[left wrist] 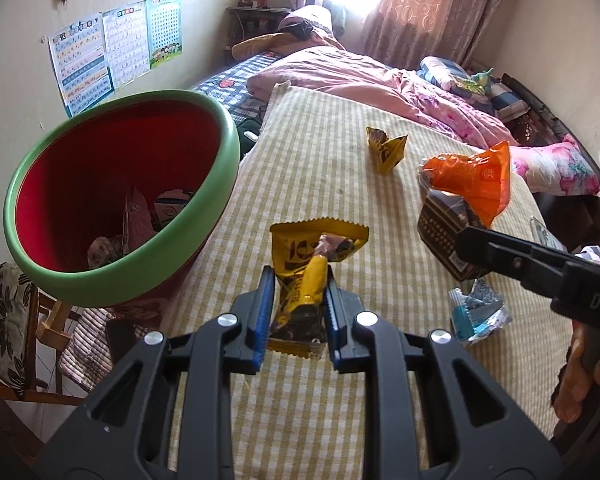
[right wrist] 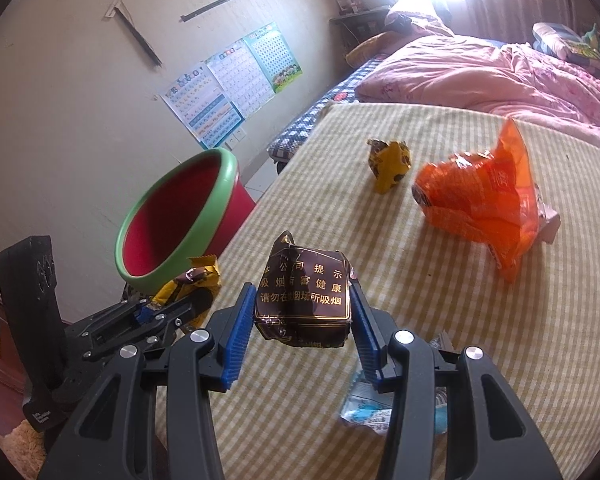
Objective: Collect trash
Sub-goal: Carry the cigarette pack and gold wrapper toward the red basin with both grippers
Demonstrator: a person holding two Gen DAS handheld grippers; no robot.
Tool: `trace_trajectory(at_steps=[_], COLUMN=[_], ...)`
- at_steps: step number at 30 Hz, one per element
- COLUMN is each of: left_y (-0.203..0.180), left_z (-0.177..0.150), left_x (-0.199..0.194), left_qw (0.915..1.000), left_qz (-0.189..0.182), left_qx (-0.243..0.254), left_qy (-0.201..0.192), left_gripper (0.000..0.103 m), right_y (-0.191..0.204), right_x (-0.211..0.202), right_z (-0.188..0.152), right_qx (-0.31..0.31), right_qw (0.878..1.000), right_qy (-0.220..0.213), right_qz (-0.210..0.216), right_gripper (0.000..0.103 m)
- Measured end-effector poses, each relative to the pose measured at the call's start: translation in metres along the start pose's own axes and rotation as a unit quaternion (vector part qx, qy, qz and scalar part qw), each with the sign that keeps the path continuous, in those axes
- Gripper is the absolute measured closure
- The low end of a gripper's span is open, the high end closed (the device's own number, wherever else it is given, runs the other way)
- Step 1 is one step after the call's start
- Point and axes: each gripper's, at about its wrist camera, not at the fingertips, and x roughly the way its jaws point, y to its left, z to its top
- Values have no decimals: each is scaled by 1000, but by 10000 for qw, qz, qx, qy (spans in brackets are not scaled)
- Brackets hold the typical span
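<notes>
My left gripper (left wrist: 298, 280) is shut on a crumpled yellow snack wrapper (left wrist: 312, 264) and holds it above the striped bed cover, right of the red bin with a green rim (left wrist: 116, 196). In the right wrist view the left gripper (right wrist: 156, 310) and its wrapper (right wrist: 196, 282) show beside the bin (right wrist: 180, 216). My right gripper (right wrist: 302, 296) is shut on a crushed brown cigarette pack (right wrist: 304, 300), also in the left wrist view (left wrist: 444, 224). An orange bag (right wrist: 484, 200), a second yellow wrapper (right wrist: 390, 164) and a blue-white wrapper (right wrist: 370, 408) lie on the cover.
The bin holds several pieces of paper trash (left wrist: 140, 224). A pink quilt (left wrist: 360, 76) covers the far half of the bed. The yellow striped cover (left wrist: 316, 160) ends at its left edge by the bin. A chair with a patterned cushion (left wrist: 4, 312) stands lower left.
</notes>
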Motion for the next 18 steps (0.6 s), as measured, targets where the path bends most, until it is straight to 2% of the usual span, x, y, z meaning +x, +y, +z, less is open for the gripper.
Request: trace_trajectory(at_steps=[18], left_y=[32], left_z=[6], left_x=[-15], left_qw=[9997], left_qz=[39], left_qx=[-152], left_qy=[-180], left_gripper=[81], right_y=[30], right_x=[18], right_z=[8], right_qx=[-192], right_qw=[9998], right_qy=[46], right_qz=[90], right_gripper=[57])
